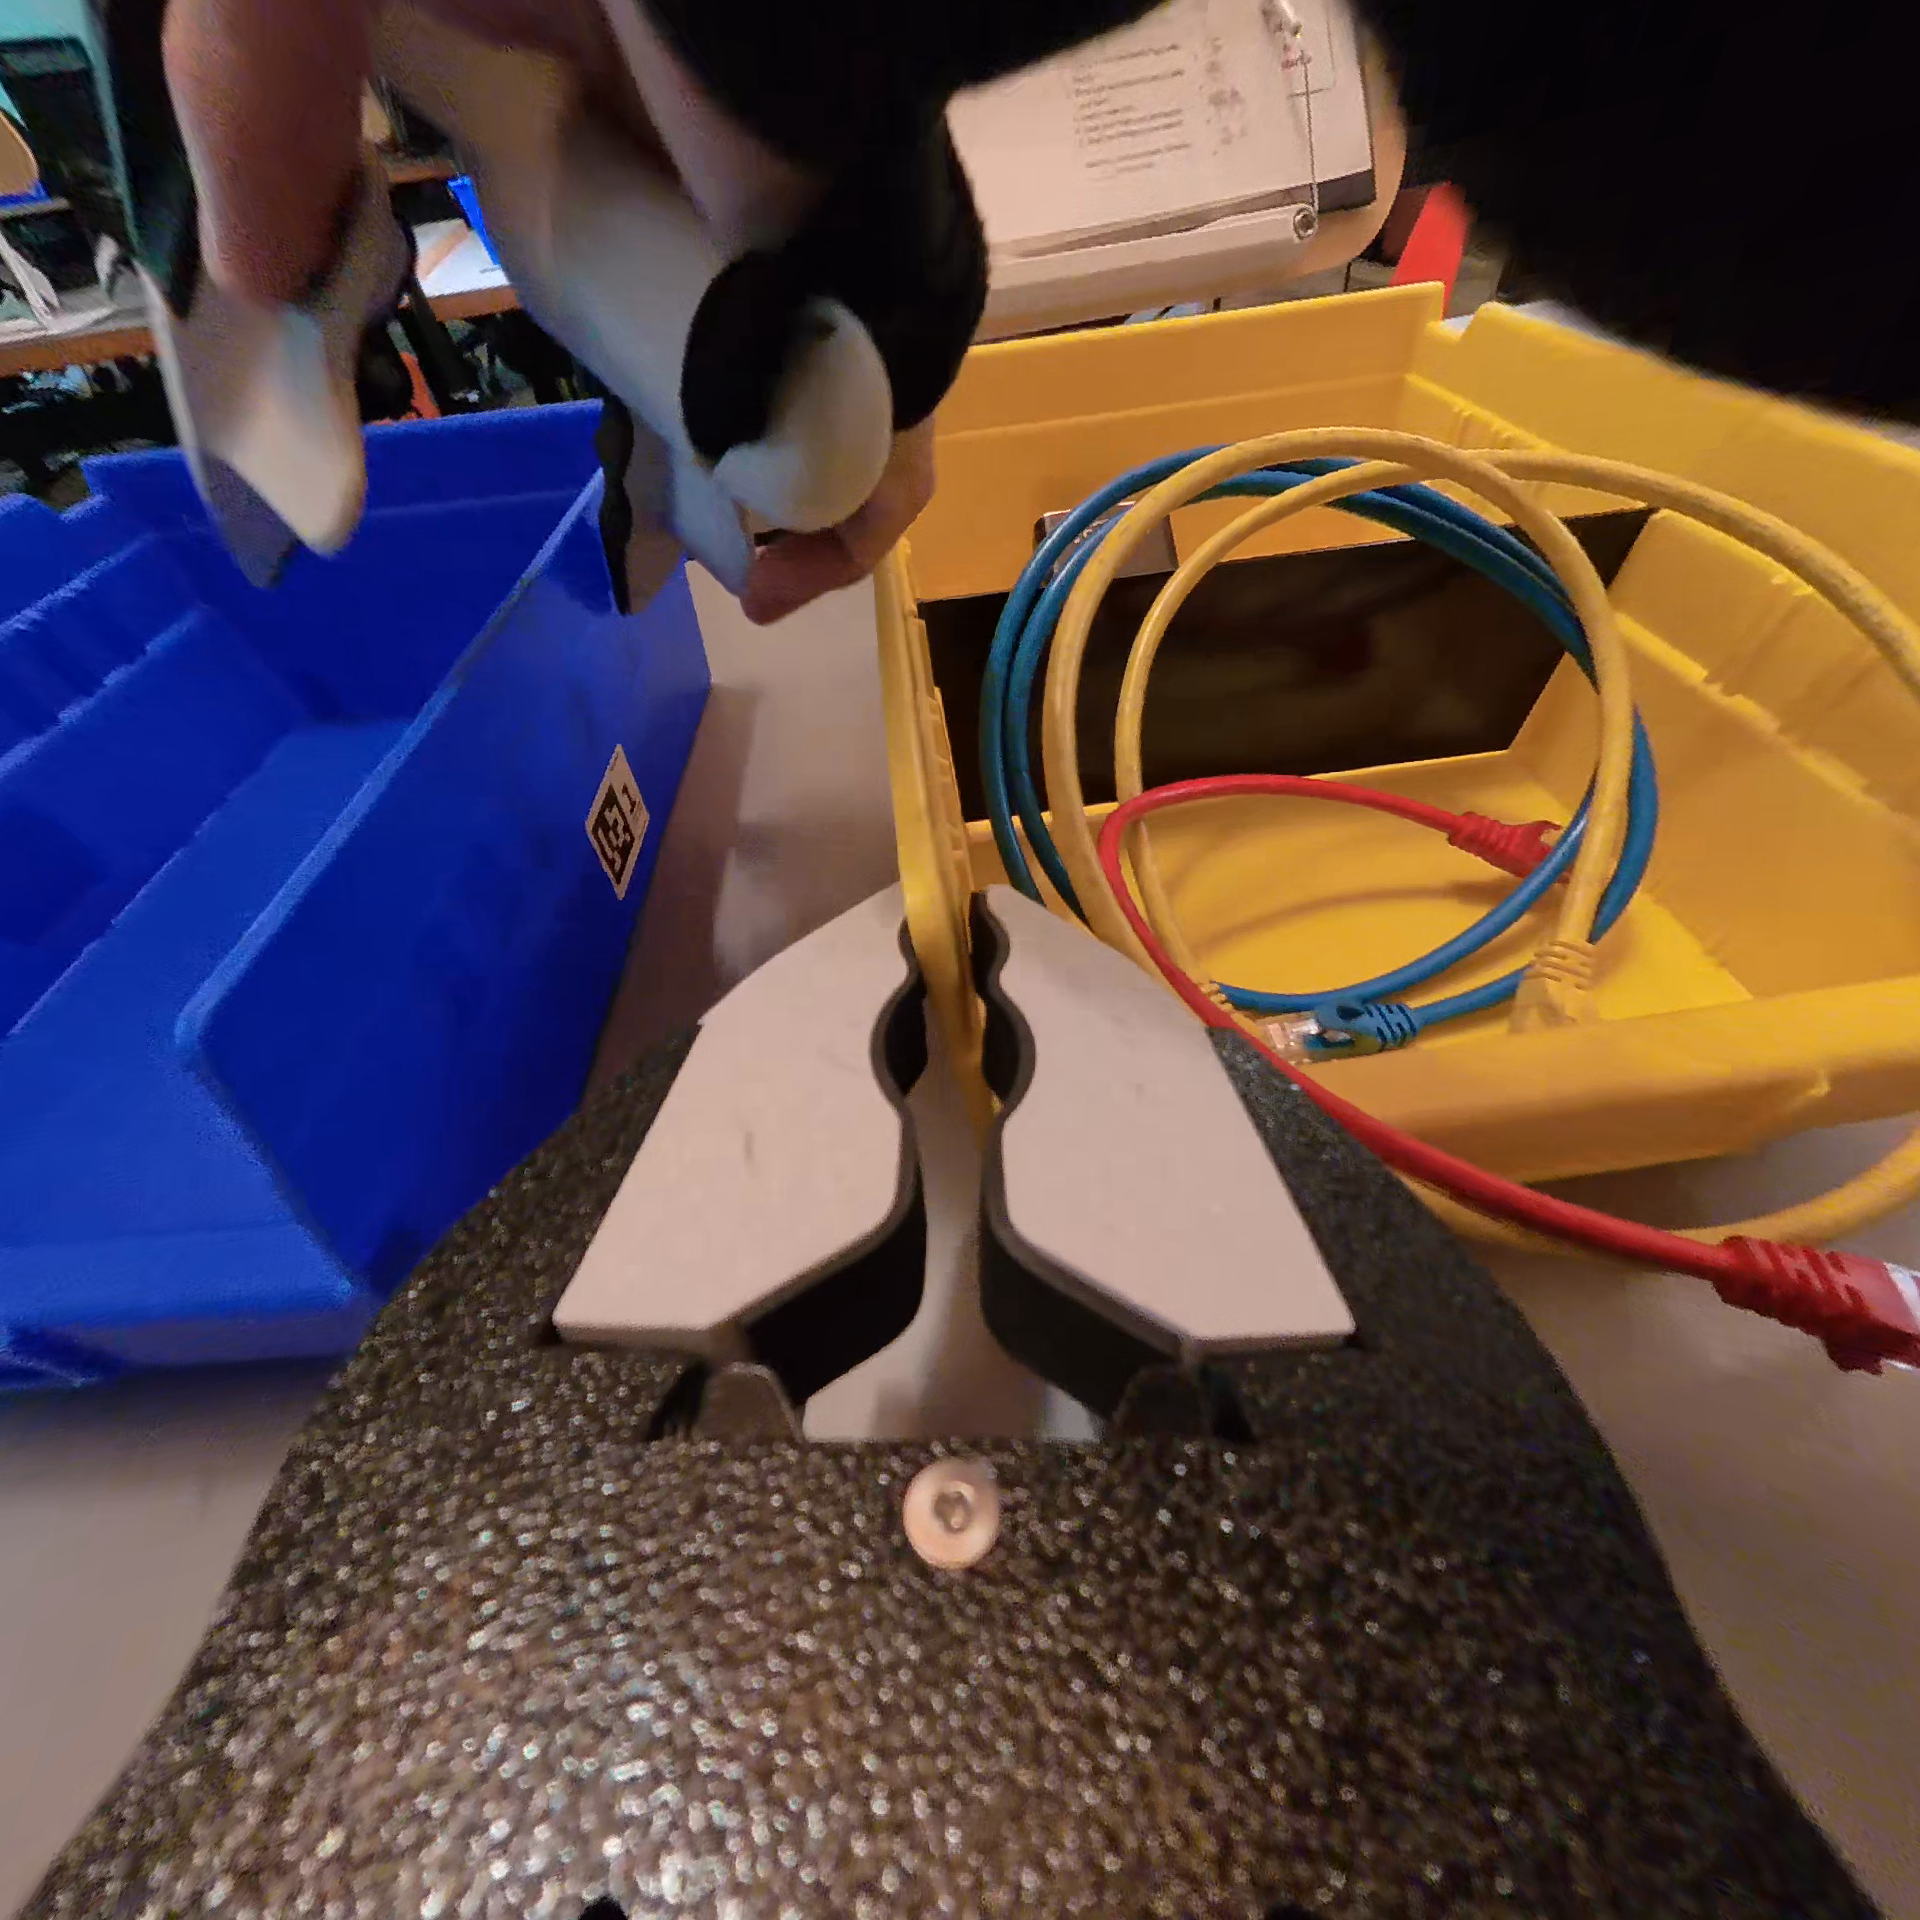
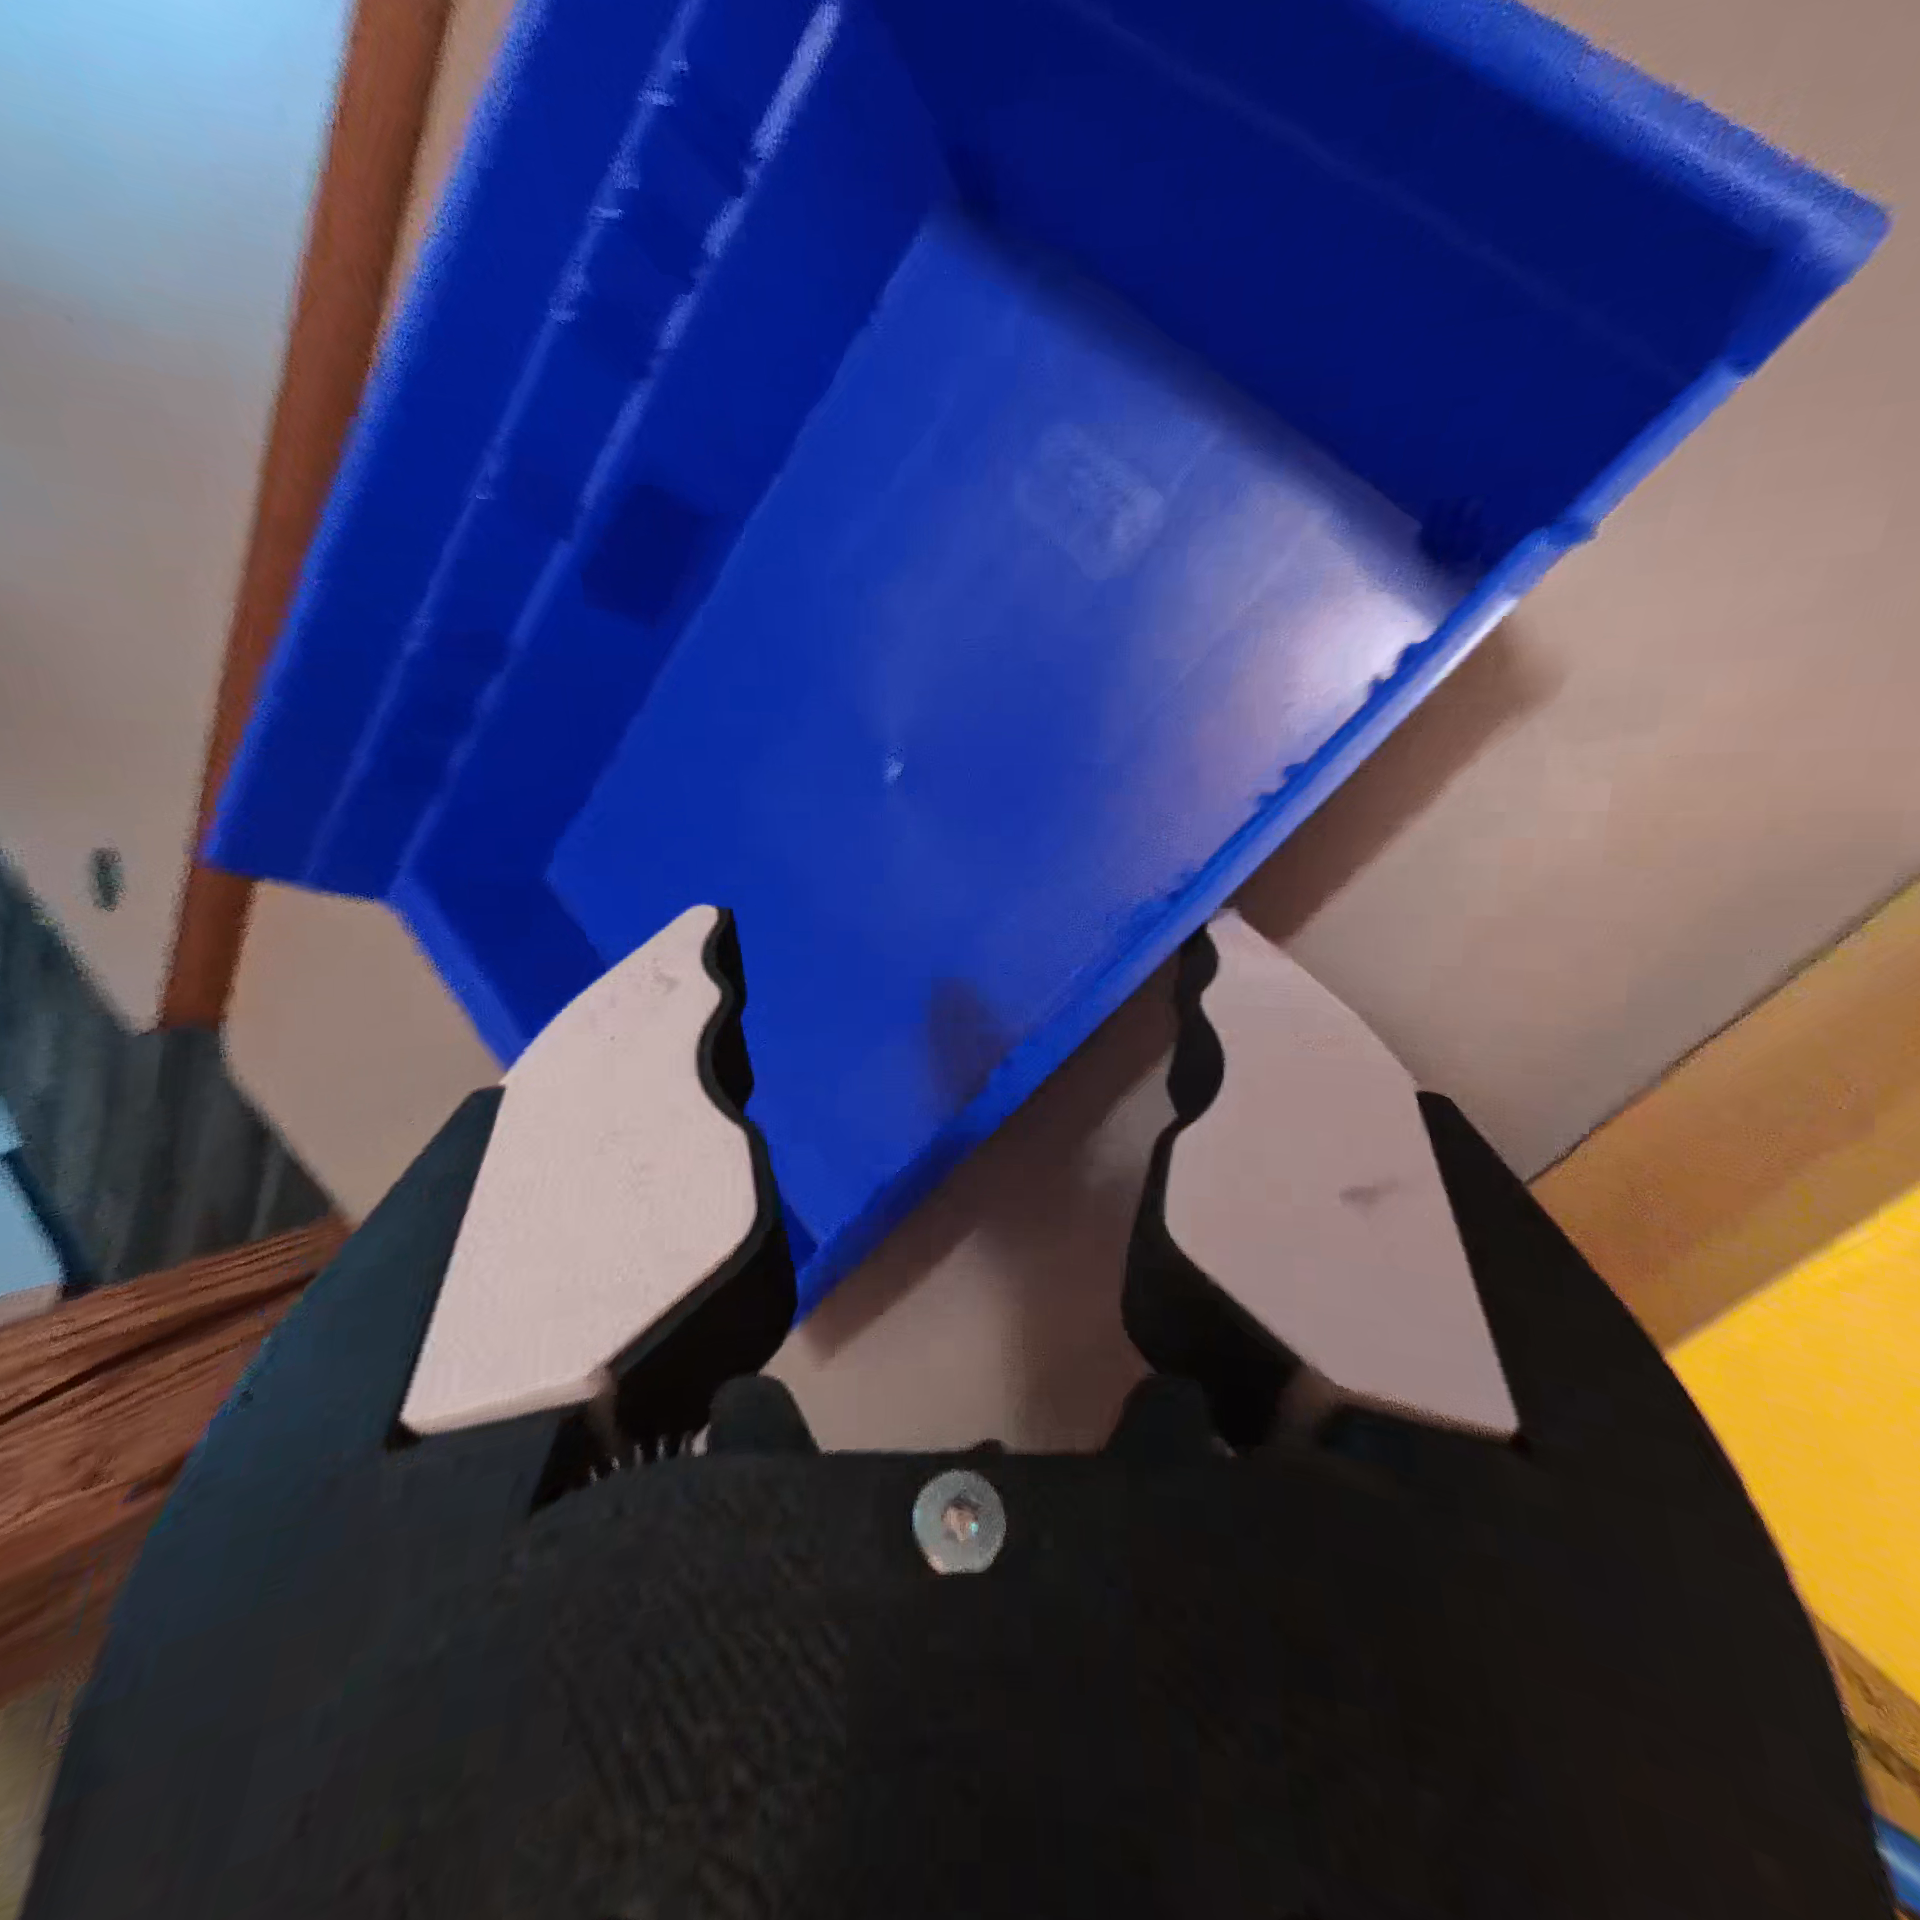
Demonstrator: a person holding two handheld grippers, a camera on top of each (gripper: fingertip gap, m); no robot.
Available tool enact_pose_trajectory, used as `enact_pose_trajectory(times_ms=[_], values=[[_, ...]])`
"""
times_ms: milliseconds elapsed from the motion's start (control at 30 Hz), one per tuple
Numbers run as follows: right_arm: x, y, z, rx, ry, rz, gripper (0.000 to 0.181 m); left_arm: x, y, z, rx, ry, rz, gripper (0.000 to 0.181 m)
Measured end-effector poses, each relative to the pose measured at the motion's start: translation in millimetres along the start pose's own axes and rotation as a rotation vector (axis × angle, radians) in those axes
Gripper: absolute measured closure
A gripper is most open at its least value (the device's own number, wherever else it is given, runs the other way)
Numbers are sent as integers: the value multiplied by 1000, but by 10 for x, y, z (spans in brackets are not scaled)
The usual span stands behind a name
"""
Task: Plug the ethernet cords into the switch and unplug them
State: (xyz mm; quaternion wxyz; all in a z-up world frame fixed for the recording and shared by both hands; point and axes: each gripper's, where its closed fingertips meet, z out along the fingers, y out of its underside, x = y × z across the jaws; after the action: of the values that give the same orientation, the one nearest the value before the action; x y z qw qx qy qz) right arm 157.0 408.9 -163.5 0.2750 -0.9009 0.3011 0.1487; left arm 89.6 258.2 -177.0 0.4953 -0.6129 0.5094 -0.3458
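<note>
My left gripper (image 1: 945, 914) is shut on the left wall of a yellow bin (image 1: 1558, 1101). In the bin lie coiled ethernet cords: a yellow cord (image 1: 1590, 644), a blue cord (image 1: 1013, 665) and a red cord (image 1: 1299, 795). One red plug (image 1: 1829, 1299) hangs out onto the table at the right. A dark box (image 1: 1299, 665) lies at the back of the bin; I cannot tell if it is the switch. My right gripper (image 2: 961, 925) is open and empty above a blue bin (image 2: 1039, 623); it also shows in the left wrist view (image 1: 457, 561), held by a hand.
The blue bin (image 1: 312, 1039) stands left of the yellow bin with a strip of beige table (image 1: 790, 790) between them. A paper sheet in a sleeve (image 1: 1174, 156) stands behind the yellow bin. Shelves with clutter are at the far left.
</note>
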Motion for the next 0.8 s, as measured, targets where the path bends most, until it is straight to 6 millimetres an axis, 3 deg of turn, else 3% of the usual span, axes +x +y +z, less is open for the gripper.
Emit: enact_pose_trajectory(times_ms=[67,133,267,333,400,533,600,667,733,800], values=[[123,-69,87,12,102,15,108,-9,0,2,0,16,-22,176],[165,-114,175,29,150,4,102,-30,-1,6,0,13,-29,176],[215,-2,440,-33,194,3,92,-73,-3,28,-1,4,-26,177],[220,-19,518,-13,187,-22,102,-90,-5,39,-1,5,-32,177],[248,1,589,-10,155,14,133,-107,-8,52,-1,6,-40,178],[272,-97,582,37,163,29,152,-122,-9,61,-1,7,-45,178],[194,-263,459,78,129,-8,150,-121,-9,60,0,6,-41,177],[120,-483,214,109,119,-108,150,-123,-9,58,0,8,-32,177],[56,-756,-176,171,87,-170,149,-132,-8,54,1,9,-17,177],[78,-1015,-704,264,67,-237,151,-153,-4,51,1,9,-15,177]])
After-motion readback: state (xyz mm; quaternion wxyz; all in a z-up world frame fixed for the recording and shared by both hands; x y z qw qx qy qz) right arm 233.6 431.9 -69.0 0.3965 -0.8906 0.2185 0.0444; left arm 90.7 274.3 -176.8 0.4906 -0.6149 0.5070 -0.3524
